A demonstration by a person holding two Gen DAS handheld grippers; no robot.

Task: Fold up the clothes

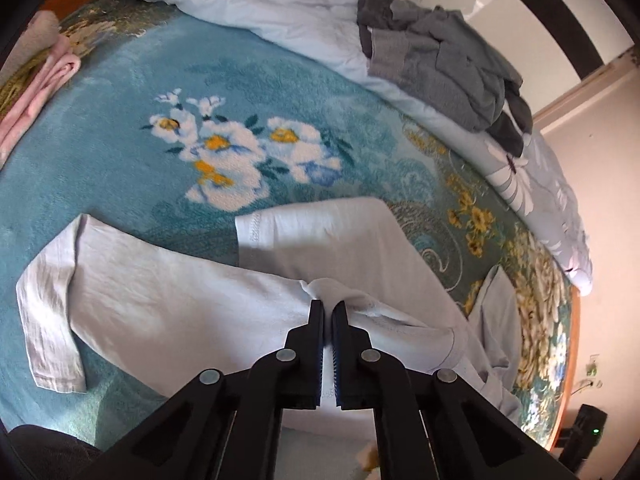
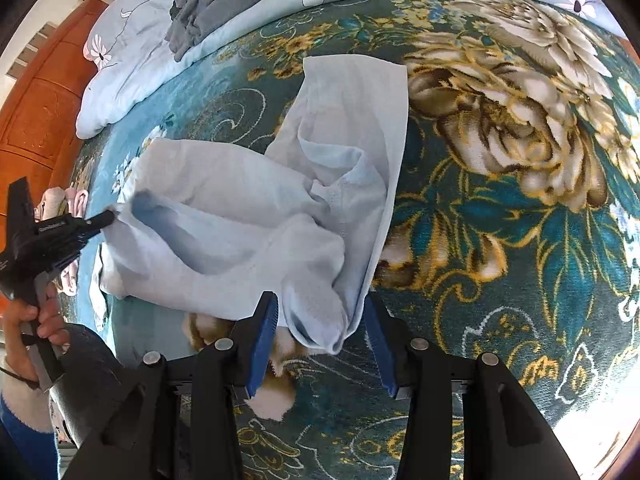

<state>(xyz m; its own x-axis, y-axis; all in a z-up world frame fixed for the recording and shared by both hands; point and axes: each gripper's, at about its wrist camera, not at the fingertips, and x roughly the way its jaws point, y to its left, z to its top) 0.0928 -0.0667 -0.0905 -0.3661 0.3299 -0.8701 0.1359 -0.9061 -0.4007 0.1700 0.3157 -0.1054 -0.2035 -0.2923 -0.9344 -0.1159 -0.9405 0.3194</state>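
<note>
A white long-sleeved garment (image 1: 160, 304) lies spread on the teal floral blanket (image 1: 120, 140). One sleeve trails off to the left. My left gripper (image 1: 328, 306) is shut on a raised fold of its cloth, with fabric pinched between the pads. In the right wrist view the same garment (image 2: 240, 208) is rumpled, and the left gripper (image 2: 110, 216) grips its left edge and lifts it a little. My right gripper (image 2: 320, 298) stands open over the near corner of the garment. That corner lies loose between its blue pads (image 2: 264, 332).
A pile of grey clothes (image 1: 448, 60) rests on the pale blue duvet (image 1: 280, 4) at the far side of the bed. A folded pink garment (image 1: 44, 84) lies at the far left. A wooden headboard (image 2: 36, 112) and a person's hand (image 2: 36, 316) show at the left.
</note>
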